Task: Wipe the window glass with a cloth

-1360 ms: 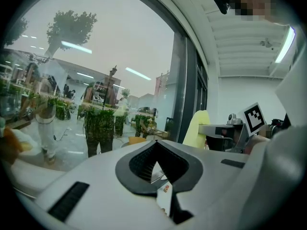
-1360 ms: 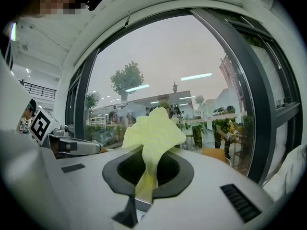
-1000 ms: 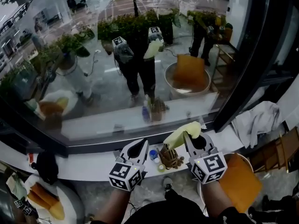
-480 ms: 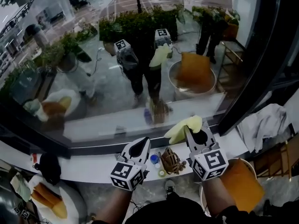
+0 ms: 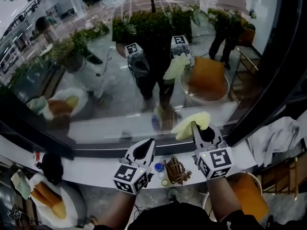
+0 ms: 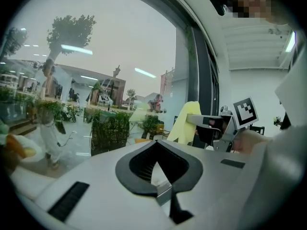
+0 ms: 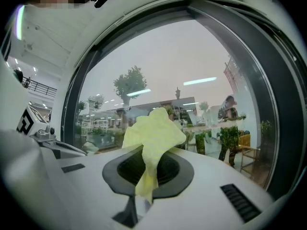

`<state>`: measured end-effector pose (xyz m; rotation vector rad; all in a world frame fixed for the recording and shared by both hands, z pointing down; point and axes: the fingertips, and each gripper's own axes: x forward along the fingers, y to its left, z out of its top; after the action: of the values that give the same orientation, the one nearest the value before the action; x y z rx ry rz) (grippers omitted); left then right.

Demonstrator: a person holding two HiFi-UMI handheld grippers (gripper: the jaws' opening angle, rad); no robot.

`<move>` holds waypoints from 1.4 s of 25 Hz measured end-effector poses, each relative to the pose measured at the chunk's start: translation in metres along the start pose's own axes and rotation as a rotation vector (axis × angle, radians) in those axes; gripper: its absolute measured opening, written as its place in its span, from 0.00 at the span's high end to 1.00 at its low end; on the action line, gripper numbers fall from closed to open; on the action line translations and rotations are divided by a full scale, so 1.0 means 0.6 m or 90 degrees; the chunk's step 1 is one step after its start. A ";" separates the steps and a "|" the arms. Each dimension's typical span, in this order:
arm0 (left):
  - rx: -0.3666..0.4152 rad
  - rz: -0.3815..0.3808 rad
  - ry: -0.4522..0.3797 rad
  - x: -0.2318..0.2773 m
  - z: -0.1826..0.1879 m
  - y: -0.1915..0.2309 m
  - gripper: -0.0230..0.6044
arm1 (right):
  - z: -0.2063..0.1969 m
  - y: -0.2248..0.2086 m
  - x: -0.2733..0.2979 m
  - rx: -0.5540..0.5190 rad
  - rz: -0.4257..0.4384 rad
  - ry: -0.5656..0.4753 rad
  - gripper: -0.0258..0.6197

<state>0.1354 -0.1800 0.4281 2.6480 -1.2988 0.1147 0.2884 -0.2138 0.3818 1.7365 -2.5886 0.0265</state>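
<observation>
Pinching just a fold of yellow cloth [image 7: 153, 131], the right gripper [image 7: 140, 201] may drop it rubbing the window glass [image 5: 120, 71]; the left gripper [image 6: 162, 194] seems closed, empty.

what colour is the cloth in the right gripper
Pale yellow. The cloth shows best in the right gripper view, pinched by the right gripper.
</observation>
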 end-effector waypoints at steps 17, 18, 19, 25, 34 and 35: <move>0.013 0.006 -0.016 0.016 0.018 0.034 0.95 | 0.049 -0.069 0.109 -0.057 -0.057 -0.020 0.89; 0.014 0.003 -0.014 0.014 0.015 0.039 0.95 | 0.050 -0.070 0.115 -0.058 -0.064 -0.019 0.89; 0.017 -0.001 -0.012 0.012 0.013 0.045 0.95 | 0.050 -0.072 0.121 -0.059 -0.073 -0.017 0.89; 0.033 -0.012 -0.005 -0.012 0.023 0.100 0.95 | 0.054 -0.071 0.157 -0.056 -0.125 -0.007 0.89; 0.030 -0.018 -0.001 -0.037 0.016 0.159 0.95 | 0.046 -0.058 0.182 -0.065 -0.178 -0.003 0.89; 0.030 -0.018 -0.002 -0.040 0.017 0.164 0.95 | 0.046 -0.055 0.184 -0.065 -0.180 -0.002 0.89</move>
<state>0.0430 -0.2224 0.4281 2.7058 -1.2735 0.1392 0.2767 -0.3289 0.3576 2.0428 -2.2766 -0.1126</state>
